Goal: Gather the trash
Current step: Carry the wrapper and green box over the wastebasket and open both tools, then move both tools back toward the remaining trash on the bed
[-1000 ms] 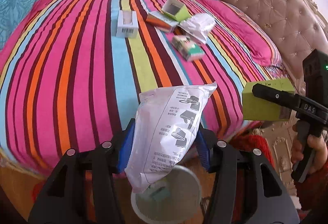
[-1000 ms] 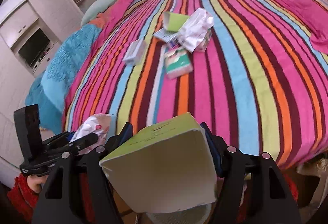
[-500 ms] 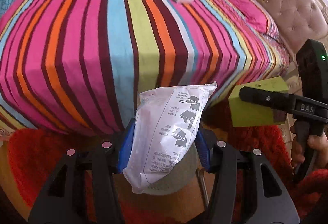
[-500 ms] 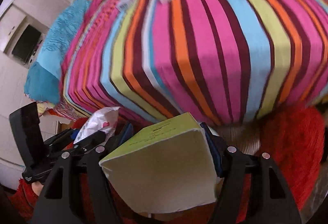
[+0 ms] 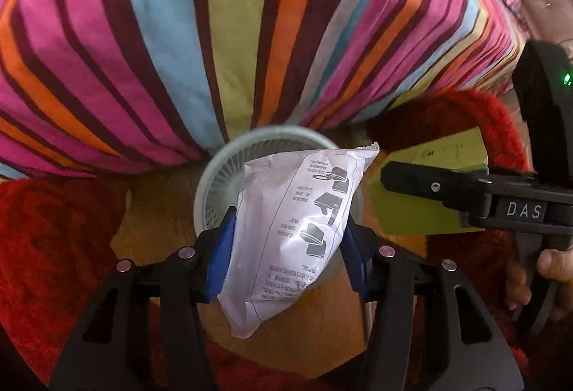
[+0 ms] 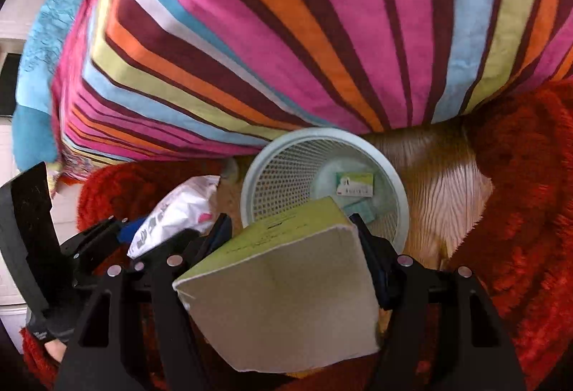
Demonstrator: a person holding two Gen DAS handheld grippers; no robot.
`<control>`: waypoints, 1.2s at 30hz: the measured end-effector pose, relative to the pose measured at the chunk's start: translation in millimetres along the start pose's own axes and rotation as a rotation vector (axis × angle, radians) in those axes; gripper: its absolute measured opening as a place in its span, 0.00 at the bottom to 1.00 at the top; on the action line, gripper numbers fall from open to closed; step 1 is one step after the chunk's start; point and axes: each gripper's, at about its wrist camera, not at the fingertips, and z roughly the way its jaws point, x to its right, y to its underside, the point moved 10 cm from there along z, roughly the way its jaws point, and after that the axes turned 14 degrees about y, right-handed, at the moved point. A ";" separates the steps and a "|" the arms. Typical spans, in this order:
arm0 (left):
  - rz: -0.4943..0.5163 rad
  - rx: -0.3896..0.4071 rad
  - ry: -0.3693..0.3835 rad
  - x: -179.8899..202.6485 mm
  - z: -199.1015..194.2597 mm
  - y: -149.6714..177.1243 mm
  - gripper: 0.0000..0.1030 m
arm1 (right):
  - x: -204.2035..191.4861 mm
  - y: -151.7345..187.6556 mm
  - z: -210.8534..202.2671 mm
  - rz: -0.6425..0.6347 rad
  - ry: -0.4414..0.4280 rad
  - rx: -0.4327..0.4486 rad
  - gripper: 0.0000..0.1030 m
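Observation:
My left gripper (image 5: 286, 240) is shut on a white printed plastic packet (image 5: 297, 233), held above a pale green mesh waste bin (image 5: 222, 176) that stands on the floor by the bed. My right gripper (image 6: 293, 247) is shut on a green cardboard box (image 6: 286, 283), just over the near rim of the same bin (image 6: 283, 172). Inside the bin lie a small green-and-white card (image 6: 354, 184) and another scrap. From each wrist the other gripper shows: the right one with its box (image 5: 429, 212) at the right, the left one with its packet (image 6: 175, 215) at the left.
A striped bedspread (image 5: 232, 33) hangs over the bed's edge right behind the bin. Red shaggy rug (image 6: 519, 212) lies on both sides, with wooden floor (image 6: 429, 183) between. A blue blanket (image 6: 39, 68) drapes the bed's far left. A hand (image 5: 551, 265) grips the right tool.
Both grippers have dropped and tilted down from above the bed to the floor beside it. The bed's top with its litter has left view; the waste bin now lies under both held items.

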 end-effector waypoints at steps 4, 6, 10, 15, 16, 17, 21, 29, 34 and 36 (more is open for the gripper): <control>-0.055 -0.068 -0.012 -14.3 18.5 9.6 0.51 | 0.6 5.3 19.3 0.000 0.019 -0.058 0.61; -0.081 -0.087 -0.010 -19.9 24.9 12.4 0.51 | 0.0 7.0 26.8 0.004 0.027 -0.082 0.61; -0.114 -0.112 -0.002 -24.7 34.4 12.3 0.51 | 0.4 7.4 40.8 0.002 0.043 -0.113 0.62; -0.141 -0.158 0.005 -27.1 46.1 15.4 0.56 | -1.5 8.4 52.8 -0.005 0.065 -0.156 0.66; -0.151 -0.170 -0.003 -29.3 49.0 17.3 0.61 | -0.2 9.8 55.8 -0.001 0.069 -0.168 0.81; -0.155 -0.175 -0.019 -31.5 50.3 17.7 0.76 | 1.0 11.1 58.0 0.006 0.069 -0.180 0.89; -0.161 -0.163 -0.027 -34.5 47.8 14.8 0.81 | 5.9 7.9 56.4 0.038 0.059 -0.174 0.92; -0.177 -0.147 -0.025 -38.3 44.6 12.2 0.81 | 5.0 7.1 54.2 0.039 0.063 -0.163 0.92; -0.173 -0.141 -0.030 -38.2 43.8 10.8 0.81 | 3.6 5.6 52.0 0.039 0.065 -0.157 0.92; -0.173 -0.133 -0.032 -38.2 41.9 10.1 0.81 | 2.8 4.3 48.3 0.034 0.064 -0.138 0.92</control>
